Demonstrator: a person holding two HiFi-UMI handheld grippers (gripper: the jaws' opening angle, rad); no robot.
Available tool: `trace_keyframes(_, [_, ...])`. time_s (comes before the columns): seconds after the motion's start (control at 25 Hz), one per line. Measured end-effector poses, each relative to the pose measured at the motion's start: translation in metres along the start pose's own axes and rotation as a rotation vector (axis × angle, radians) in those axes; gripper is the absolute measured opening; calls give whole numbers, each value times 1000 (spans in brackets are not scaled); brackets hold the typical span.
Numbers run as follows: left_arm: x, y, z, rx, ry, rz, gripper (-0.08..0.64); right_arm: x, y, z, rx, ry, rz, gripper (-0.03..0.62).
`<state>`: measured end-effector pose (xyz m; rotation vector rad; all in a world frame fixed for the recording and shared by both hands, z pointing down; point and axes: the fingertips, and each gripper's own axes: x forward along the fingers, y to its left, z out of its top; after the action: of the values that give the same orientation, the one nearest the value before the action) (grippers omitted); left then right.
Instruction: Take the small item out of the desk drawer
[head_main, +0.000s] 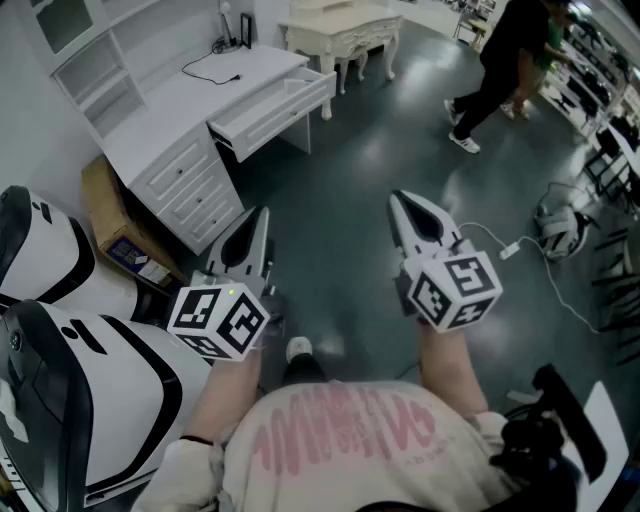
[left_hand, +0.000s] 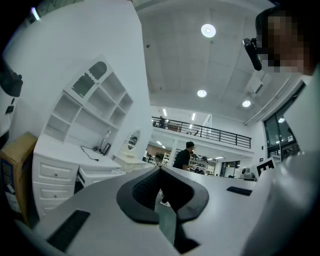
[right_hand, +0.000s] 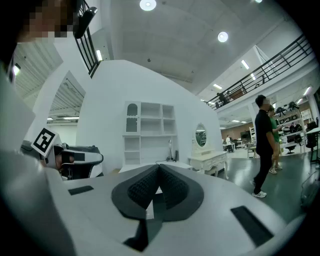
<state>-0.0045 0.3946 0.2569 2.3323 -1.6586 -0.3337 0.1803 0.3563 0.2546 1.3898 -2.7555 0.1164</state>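
Left gripper (left_hand: 160, 169): jaws pressed together tip to tip, with nothing between the pads. It is held level at the lower left of centre in the head view, well apart from the desk.
Right gripper (right_hand: 159, 166): jaws likewise closed on each other and empty. It is held level at the right of centre in the head view, beside the left one, over the dark floor (head_main: 340, 180).
Desk (head_main: 150, 140): white, at the upper left of the head view, with a black cable (head_main: 205, 68) lying on its top.
Side drawers (head_main: 190, 190): a shut stack at the near end of the desk.
Drawer (head_main: 275, 105): the wide one under the desk top, standing open toward the floor; its inside looks plain white.
Small item: too small to make out in any view, so I cannot tell whether it lies in the open drawer.
Cardboard box (head_main: 115, 225): on the floor at the left, just beside the side drawers.
Dressing table (head_main: 340, 30): white, at top centre, beyond the desk.
Person (head_main: 505, 65): in dark clothes at the upper right, well apart from the desk.
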Motion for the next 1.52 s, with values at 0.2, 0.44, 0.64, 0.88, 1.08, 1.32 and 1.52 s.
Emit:
trace_keyframes(0.2, [14, 26, 13, 3, -13, -5, 28, 33, 6, 6, -15, -8, 7, 15])
trace_keyframes(0.44, [42, 76, 43, 5, -29, -23, 28, 95, 14, 29, -37, -32, 12, 15])
trace_keyframes(0.64, [64, 116, 60, -8, -26, -35, 28, 133, 19, 41, -16, -69, 30, 17])
trace_keyframes(0.88, [91, 148, 58, -38, -26, -55, 28, 169, 4, 26, 17, -54, -2, 17])
trace_keyframes(1.08, [133, 178, 42, -74, 23, -37, 28, 216, -22, 12, 75, -12, 11, 17])
trace_keyframes(1.32, [205, 215, 44, -65, 4, -7, 28, 291, -70, 2, 75, 7, 36, 17])
trace_keyframes(1.52, [281, 239, 55, -93, -17, -16, 28, 367, -121, 2, 110, 23, 59, 17])
